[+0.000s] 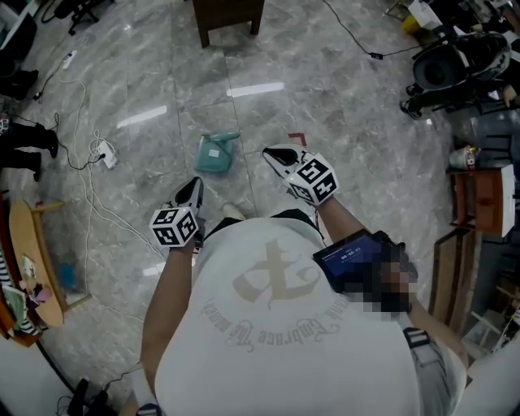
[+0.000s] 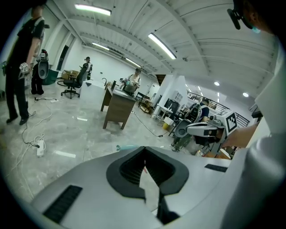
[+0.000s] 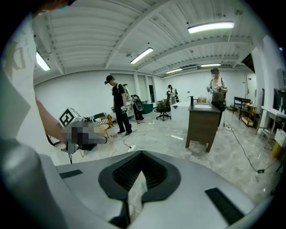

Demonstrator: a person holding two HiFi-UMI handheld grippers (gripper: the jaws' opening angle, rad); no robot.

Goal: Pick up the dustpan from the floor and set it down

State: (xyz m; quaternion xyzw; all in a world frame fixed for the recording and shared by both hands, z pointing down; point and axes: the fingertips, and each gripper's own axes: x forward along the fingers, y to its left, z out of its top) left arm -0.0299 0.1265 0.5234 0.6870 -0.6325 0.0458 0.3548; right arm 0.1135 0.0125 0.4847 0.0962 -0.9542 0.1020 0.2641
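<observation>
The teal dustpan (image 1: 215,152) lies on the grey marble floor ahead of me, with a small red mark (image 1: 296,138) to its right. My left gripper (image 1: 193,185) hovers near its lower left and holds nothing. My right gripper (image 1: 272,153) is level with the pan on its right side, apart from it, also with nothing in it. In the left gripper view the jaws (image 2: 144,148) meet at their tips, and a sliver of the teal dustpan (image 2: 129,146) shows just over them. In the right gripper view the jaws (image 3: 142,153) are pressed together, and the dustpan is out of sight.
A dark wooden desk (image 1: 229,18) stands beyond the dustpan. A white power strip with cables (image 1: 106,154) lies to the left, near a low wooden table (image 1: 36,260). Machines (image 1: 455,69) and a wooden crate (image 1: 479,199) crowd the right. A person (image 2: 20,67) stands at far left.
</observation>
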